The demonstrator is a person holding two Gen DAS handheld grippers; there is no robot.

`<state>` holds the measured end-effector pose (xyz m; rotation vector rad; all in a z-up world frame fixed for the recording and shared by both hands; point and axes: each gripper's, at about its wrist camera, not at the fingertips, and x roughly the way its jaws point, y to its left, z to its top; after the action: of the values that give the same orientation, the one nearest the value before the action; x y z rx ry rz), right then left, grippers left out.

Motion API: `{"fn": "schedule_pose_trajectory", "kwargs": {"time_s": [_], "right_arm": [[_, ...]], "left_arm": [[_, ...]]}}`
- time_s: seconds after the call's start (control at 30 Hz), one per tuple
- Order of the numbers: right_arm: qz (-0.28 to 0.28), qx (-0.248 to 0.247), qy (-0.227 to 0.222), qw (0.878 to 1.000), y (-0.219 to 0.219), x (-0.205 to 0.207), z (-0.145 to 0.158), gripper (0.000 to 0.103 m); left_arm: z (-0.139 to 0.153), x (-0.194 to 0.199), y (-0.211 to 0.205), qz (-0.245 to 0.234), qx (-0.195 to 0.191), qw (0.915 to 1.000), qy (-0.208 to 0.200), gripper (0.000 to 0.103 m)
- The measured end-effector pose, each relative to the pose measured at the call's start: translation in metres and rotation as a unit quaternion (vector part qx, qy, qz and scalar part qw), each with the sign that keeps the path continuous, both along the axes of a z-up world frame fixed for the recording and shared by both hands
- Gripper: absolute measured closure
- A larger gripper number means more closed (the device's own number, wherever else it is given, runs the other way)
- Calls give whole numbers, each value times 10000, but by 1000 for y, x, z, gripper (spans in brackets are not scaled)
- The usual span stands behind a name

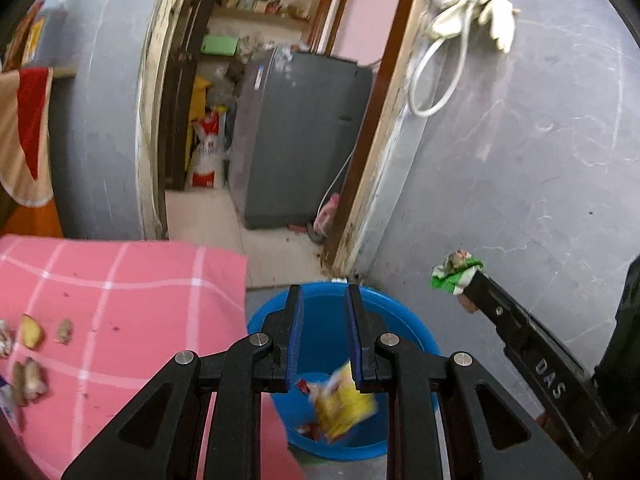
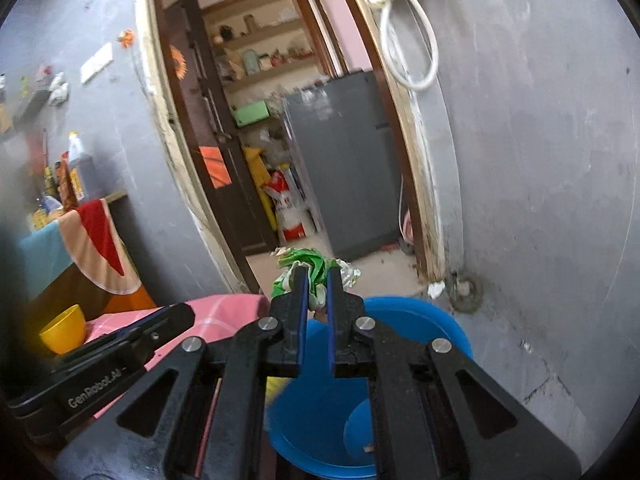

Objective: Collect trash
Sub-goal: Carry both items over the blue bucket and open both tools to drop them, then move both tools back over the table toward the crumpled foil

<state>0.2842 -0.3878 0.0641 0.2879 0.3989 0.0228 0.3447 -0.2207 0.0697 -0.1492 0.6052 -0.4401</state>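
A blue bucket [image 1: 400, 314] stands on the floor by the corner of the pink checked cloth [image 1: 120, 300]. My left gripper [image 1: 324, 296] hovers over the bucket, open, nothing between its blue pads. Below it a blurred yellow wrapper [image 1: 344, 404] is inside the bucket with some red bits. My right gripper [image 2: 318, 276] is shut on a crumpled green-and-white wrapper [image 2: 312, 264], held above the bucket's [image 2: 440, 320] far rim. From the left wrist view that wrapper [image 1: 456, 274] shows at the right gripper's tip, to the right of the bucket.
Several brown food scraps [image 1: 32, 332] lie on the pink cloth at the left. A yellow bowl [image 2: 64, 334] sits at the cloth's far left. Ahead is a doorway with a grey fridge [image 1: 300, 140] beyond; a grey wall [image 1: 520, 180] closes the right side.
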Motion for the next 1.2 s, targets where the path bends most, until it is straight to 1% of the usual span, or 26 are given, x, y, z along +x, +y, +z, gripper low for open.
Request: {"fn": "schedule_pose_trajectory", "kwargs": {"time_s": [0.13,0.23,0.3,0.37,0.47,0.5,0.53,0.57,0.6,0.63,0.7,0.73,0.83,0.87,0.9,0.97,1.2], "right_arm": [[-45,144,369,9992,-7,14,-13,82],[-8,185,571,9982,-9,19,-19,79],[6,149,576,9982,-9,18,-19,72],[10,128,556,9984,-7,18,-19,57],[13,130,492,9987,-6,16,-16,50],[5,113,461,9989,-5,15,-15,49],[-3,106,437,9990,-4,15,-15,44],[-7,102,387,9992,-3,13,-13,38],[-2,104,345,9994,-2,12,-12,36],[15,104,263,9996,-1,9,-10,32],[25,76,137,9999,4,6,-6,24],[33,55,47,10000,6,3,-4,19],[73,31,-193,9998,13,-4,3,6],[77,21,-323,9994,16,-9,5,2],[86,21,-417,9991,19,-12,7,1],[122,30,-597,9981,25,-17,11,0],[347,-130,-1166,9925,53,-39,26,0]], "left_arm": [[-12,20,-2,74,-86,9993,353,86],[-15,20,4,105,-195,9988,427,86],[-15,17,8,101,-177,9990,388,85],[-14,14,13,145,-101,9993,336,82],[-10,6,24,230,-138,9994,233,69],[-9,3,28,261,-162,9993,191,67],[-6,-1,33,288,-185,9993,144,66],[-4,-4,38,321,-189,9993,101,63],[-1,-8,41,360,-184,9992,61,59],[2,-12,46,412,-186,9990,0,57],[8,-20,56,494,-209,9985,-122,47],[11,-24,62,545,-213,9981,-193,45],[20,-39,79,742,-147,9963,-414,29],[23,-46,86,828,-149,9950,-530,19],[26,-53,92,923,-156,9935,-646,12],[29,-65,106,1111,-160,9899,-869,4],[36,-104,145,1579,19,9784,-1333,2]]}}
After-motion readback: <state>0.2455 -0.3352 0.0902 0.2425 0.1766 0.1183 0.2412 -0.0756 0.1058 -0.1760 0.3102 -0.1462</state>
